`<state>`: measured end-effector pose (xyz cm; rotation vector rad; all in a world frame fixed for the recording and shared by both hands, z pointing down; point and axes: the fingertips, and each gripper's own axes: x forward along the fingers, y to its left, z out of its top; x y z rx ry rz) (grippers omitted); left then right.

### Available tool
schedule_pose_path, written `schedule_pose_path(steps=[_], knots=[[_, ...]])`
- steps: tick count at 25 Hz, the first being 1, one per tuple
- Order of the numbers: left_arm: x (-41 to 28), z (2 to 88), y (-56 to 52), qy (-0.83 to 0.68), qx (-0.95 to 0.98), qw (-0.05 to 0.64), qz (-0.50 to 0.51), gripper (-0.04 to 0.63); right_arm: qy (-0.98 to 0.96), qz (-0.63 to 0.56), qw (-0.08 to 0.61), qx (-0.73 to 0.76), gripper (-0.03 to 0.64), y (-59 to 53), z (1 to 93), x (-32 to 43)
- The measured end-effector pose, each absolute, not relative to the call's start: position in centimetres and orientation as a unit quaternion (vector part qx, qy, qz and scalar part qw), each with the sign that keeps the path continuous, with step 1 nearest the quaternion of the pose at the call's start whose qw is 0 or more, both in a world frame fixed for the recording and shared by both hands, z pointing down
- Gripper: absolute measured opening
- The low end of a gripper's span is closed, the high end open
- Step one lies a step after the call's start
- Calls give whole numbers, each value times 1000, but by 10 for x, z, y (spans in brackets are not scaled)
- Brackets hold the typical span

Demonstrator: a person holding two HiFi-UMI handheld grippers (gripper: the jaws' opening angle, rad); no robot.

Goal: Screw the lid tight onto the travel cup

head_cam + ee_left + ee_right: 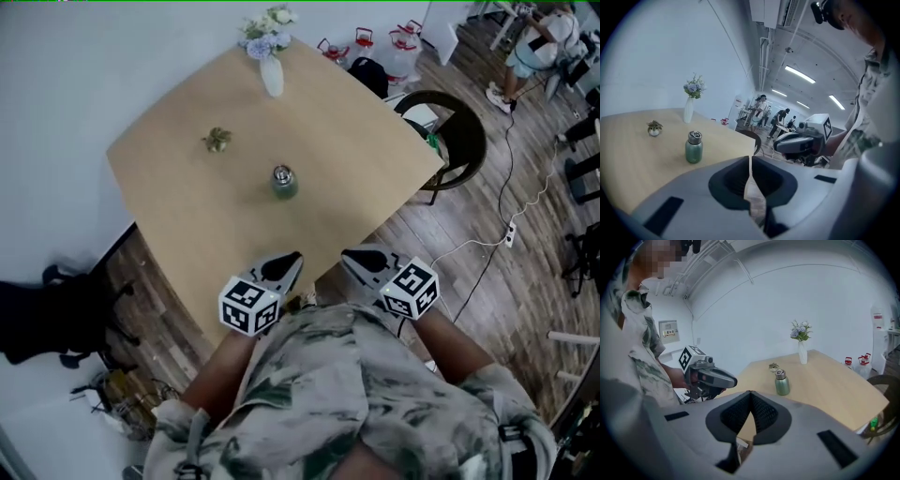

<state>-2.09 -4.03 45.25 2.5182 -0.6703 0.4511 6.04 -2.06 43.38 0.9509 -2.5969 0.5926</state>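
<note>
A green travel cup [284, 182] with a silver lid on top stands upright near the middle of the wooden table [187, 206]; it also shows in the left gripper view as the cup [693, 147] and in the right gripper view as the cup [782, 382]. My left gripper [292, 260] is held back near the table's near corner, shut with nothing between its jaws. My right gripper [351, 257] hovers beside it, also shut and empty. Both are well short of the cup. The left gripper [750, 159] and the right gripper [749, 393] each show tips meeting.
A white vase with flowers [270, 58] stands at the table's far edge and a small potted plant [217, 140] left of the cup. A dark chair [452, 133] sits at the right, a black chair [56, 314] at the left. Cables [511, 230] lie on the wood floor.
</note>
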Motion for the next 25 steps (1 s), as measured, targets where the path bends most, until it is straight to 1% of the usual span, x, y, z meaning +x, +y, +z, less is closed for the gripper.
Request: schedule_pose_path(steps=[9,17,25], knots=[[-16,447,2,-242,919,241,198,23,-913,205,144,322,21,6,436,65],[-7,450,19,-249,916,239,205,23,-916,198,151,314,21,23,440,68],[-13,452,29,-253,914,237,209,21,-917,194,150,315,21,30,439,65]])
